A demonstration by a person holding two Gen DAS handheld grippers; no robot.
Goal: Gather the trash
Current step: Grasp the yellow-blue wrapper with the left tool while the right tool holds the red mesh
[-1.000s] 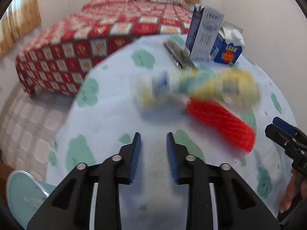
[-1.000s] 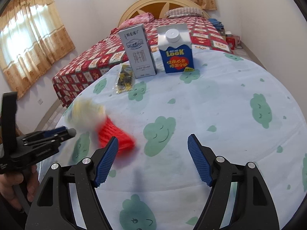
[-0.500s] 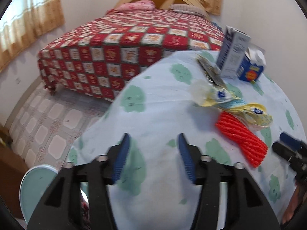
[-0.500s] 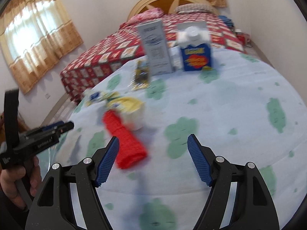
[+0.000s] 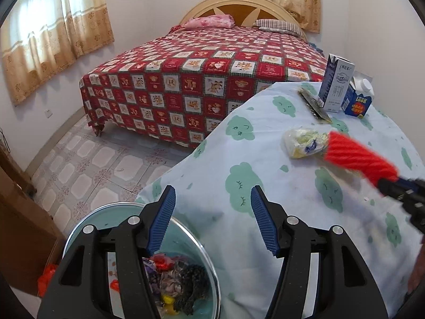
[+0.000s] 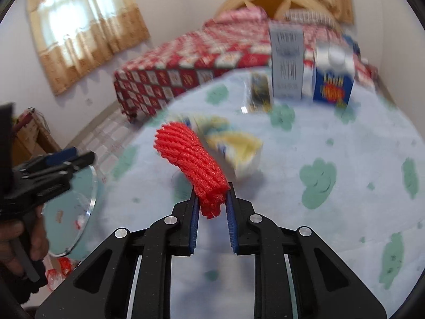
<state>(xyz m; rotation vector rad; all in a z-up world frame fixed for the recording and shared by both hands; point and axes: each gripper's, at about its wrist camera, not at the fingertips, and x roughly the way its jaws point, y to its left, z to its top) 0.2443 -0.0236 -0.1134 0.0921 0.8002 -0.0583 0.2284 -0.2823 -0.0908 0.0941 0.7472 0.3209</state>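
Right gripper [image 6: 212, 199] fingers, just closed, clamp the red foam net [image 6: 194, 159]'s end; carry it level toward the bin [image 5: 186, 235] at eight o'clock, left gripper [image 5: 212, 220] fingers apart, empty.

Right-wrist view smears the cartons [image 6: 313, 71] and yellow wrapper [image 6: 236, 148]; the bin [image 5: 186, 250] sits half hidden behind the left gripper [image 5: 212, 220].

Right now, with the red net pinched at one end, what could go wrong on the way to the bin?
The right hand-held gripper pinches only the red foam net's tip, so it may slip. The crumpled yellow wrapper lies beside it and could be dragged. The open left hand-held gripper hangs over the bin, partly blocking the drop.
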